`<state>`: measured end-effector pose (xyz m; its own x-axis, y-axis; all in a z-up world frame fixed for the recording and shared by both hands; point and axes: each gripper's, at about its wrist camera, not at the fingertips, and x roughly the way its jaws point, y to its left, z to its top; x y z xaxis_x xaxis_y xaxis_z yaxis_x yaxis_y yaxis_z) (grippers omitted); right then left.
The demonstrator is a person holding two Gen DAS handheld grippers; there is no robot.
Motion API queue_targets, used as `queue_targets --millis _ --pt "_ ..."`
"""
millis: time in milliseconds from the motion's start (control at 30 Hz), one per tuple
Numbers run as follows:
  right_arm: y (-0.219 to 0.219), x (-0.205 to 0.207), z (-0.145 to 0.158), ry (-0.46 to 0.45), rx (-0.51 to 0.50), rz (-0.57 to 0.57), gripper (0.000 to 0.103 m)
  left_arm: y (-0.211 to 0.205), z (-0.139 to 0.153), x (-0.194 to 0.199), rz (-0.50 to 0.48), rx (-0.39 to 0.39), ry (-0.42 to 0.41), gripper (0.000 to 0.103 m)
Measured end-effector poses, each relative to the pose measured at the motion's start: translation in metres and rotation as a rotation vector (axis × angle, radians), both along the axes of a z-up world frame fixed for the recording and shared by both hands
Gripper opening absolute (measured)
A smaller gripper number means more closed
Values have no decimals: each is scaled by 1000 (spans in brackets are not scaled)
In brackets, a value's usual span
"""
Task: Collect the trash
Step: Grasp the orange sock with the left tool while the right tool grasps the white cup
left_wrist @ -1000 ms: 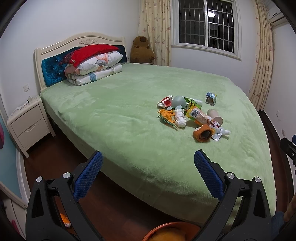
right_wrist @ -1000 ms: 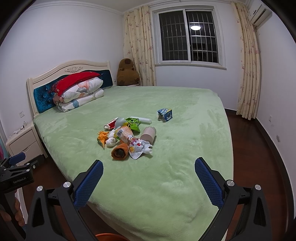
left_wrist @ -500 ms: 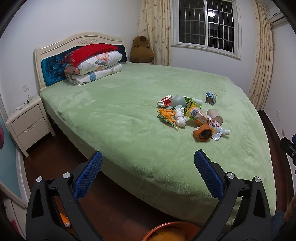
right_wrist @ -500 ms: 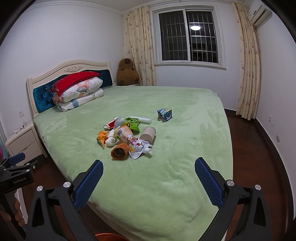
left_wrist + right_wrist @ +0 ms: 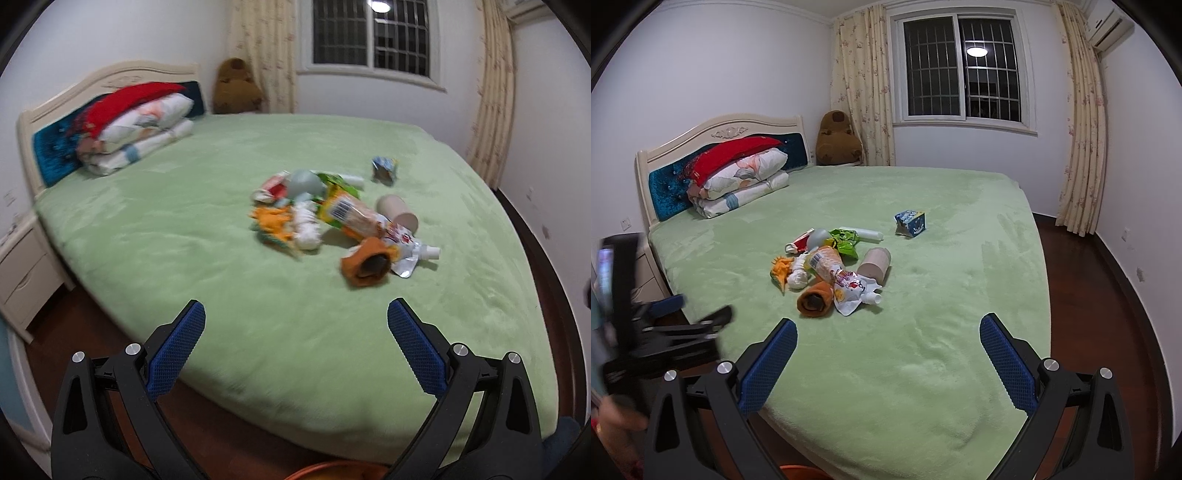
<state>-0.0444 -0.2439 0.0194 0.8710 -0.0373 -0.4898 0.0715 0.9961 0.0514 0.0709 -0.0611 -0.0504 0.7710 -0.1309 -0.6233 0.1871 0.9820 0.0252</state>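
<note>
A heap of trash (image 5: 332, 218) lies mid-bed on the green blanket (image 5: 184, 236): wrappers, a spouted pouch (image 5: 410, 251), a brown paper cup (image 5: 397, 214), an orange roll (image 5: 365, 262). A blue carton (image 5: 384, 170) sits apart, farther back. The same heap (image 5: 831, 266) and carton (image 5: 910, 222) show in the right wrist view. My left gripper (image 5: 295, 343) is open and empty, short of the heap over the bed's near edge. My right gripper (image 5: 888, 350) is open and empty too. The left gripper (image 5: 683, 325) appears blurred at the left of the right wrist view.
Pillows (image 5: 738, 184) lean on the headboard (image 5: 713, 136) at the back left, a brown plush (image 5: 838, 142) in the corner. A nightstand (image 5: 26, 273) stands left of the bed. An orange bucket rim (image 5: 332, 474) shows below. Dark wood floor (image 5: 1100, 314) runs along the right.
My left gripper has moved forward and to the right toward the heap, which looks larger and blurred. The right gripper has held still.
</note>
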Motion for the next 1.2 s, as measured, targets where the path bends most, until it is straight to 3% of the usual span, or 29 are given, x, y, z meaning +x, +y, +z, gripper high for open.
queue_targets --millis 267,600,667,700,733,933,1200 --pt "-9 10 -13 33 -4 -10 98 -44 -43 75 -40 3 137 97" --pt "-19 26 -31 79 14 -19 98 -70 -59 112 -55 30 170 94" --pt "-20 28 -33 83 16 -23 98 -74 -60 113 -74 46 164 84" --pt "-20 29 -34 84 17 -23 98 -76 -61 112 -95 46 174 57" --pt "-20 30 -35 85 17 -24 98 -77 -62 114 -105 40 194 41" --pt "-17 30 -35 89 8 -29 98 -76 -57 104 -123 24 181 33" --pt "-27 52 -32 98 19 -52 98 -51 -41 77 -138 -26 152 31"
